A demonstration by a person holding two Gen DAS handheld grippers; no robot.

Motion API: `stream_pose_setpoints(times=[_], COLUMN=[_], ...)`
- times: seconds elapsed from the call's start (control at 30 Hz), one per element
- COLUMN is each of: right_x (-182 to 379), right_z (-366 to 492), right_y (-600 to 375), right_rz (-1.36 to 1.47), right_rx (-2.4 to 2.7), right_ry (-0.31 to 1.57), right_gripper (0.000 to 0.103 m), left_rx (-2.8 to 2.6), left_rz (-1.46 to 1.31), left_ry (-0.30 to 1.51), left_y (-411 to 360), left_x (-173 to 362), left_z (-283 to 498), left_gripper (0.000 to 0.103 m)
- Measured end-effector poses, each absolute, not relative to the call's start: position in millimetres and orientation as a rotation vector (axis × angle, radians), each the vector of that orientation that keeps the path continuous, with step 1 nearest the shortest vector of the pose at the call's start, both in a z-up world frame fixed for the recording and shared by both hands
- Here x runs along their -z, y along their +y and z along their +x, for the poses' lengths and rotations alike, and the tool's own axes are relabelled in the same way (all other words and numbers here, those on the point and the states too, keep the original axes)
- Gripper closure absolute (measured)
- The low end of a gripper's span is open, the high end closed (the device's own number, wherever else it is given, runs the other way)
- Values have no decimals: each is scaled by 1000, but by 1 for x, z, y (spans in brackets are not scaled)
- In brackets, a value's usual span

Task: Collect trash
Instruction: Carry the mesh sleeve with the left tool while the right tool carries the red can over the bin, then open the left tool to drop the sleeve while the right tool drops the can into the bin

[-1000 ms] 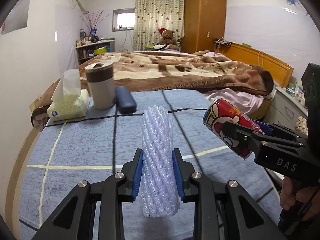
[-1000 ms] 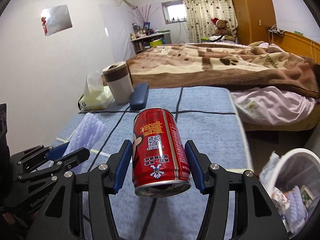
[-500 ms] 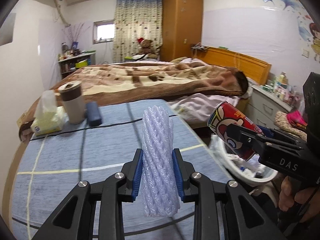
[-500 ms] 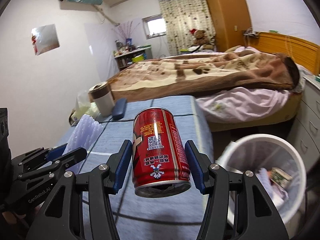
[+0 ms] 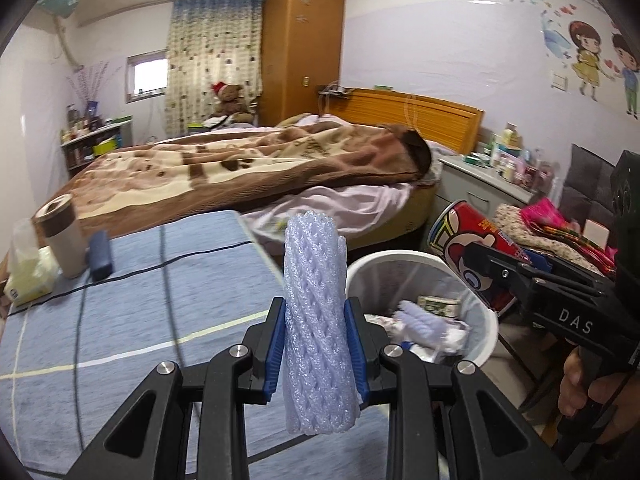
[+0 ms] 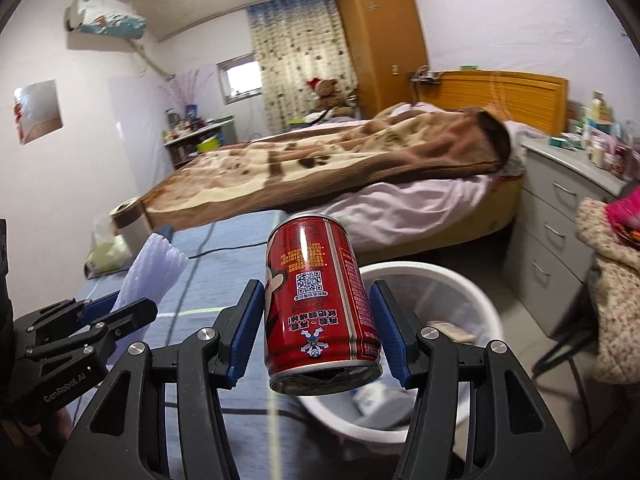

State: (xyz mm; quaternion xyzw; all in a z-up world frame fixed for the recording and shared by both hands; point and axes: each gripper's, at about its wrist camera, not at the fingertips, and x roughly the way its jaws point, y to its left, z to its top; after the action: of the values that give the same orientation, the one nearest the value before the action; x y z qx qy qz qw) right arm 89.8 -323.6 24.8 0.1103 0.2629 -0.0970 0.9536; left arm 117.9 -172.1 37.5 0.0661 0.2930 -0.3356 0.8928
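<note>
My left gripper (image 5: 315,344) is shut on a white foam net sleeve (image 5: 316,320), held upright above the right edge of the blue table (image 5: 120,320). My right gripper (image 6: 320,334) is shut on a red drink can (image 6: 318,304), held upright over the near rim of the white trash bin (image 6: 460,280). In the left wrist view the bin (image 5: 486,320) stands just right of the table, with paper and another foam sleeve inside, and the can (image 5: 472,252) hangs over its far right rim. The foam sleeve also shows in the right wrist view (image 6: 154,276).
A tissue box (image 5: 24,276), a lidded cup (image 5: 62,240) and a dark blue case (image 5: 100,256) stand at the table's far left. A bed with a brown blanket (image 5: 240,168) lies beyond. Grey drawers (image 6: 560,232) and a cloth-covered chair (image 6: 612,272) stand right of the bin.
Both grippers have swung right from over the table toward the trash bin, which now fills the lower right. Each keeps its hold on its item.
</note>
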Motion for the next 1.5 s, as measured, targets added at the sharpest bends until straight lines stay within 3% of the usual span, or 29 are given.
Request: stream_pose_setpoints(times=[0.8,1.03,1.13,1.5], right_x=[24,36,34,25], right_z=[81,90,90,78], right_y=[-400,-406,-407,-398], right_rz=[311,320,321,324], right_rx=[347,346,354,359], right_ry=[659,693,685,648], right_gripper=[47,46,34,34], left_rx=[838,830,817,751], left_rz=[209,201,207,177], left_ry=[716,737,738,731], left_y=[-294,-302,-302,-282], left_x=[7,17,18,14], left_z=[111,119,121,113], left_gripper=[73,64,53,53])
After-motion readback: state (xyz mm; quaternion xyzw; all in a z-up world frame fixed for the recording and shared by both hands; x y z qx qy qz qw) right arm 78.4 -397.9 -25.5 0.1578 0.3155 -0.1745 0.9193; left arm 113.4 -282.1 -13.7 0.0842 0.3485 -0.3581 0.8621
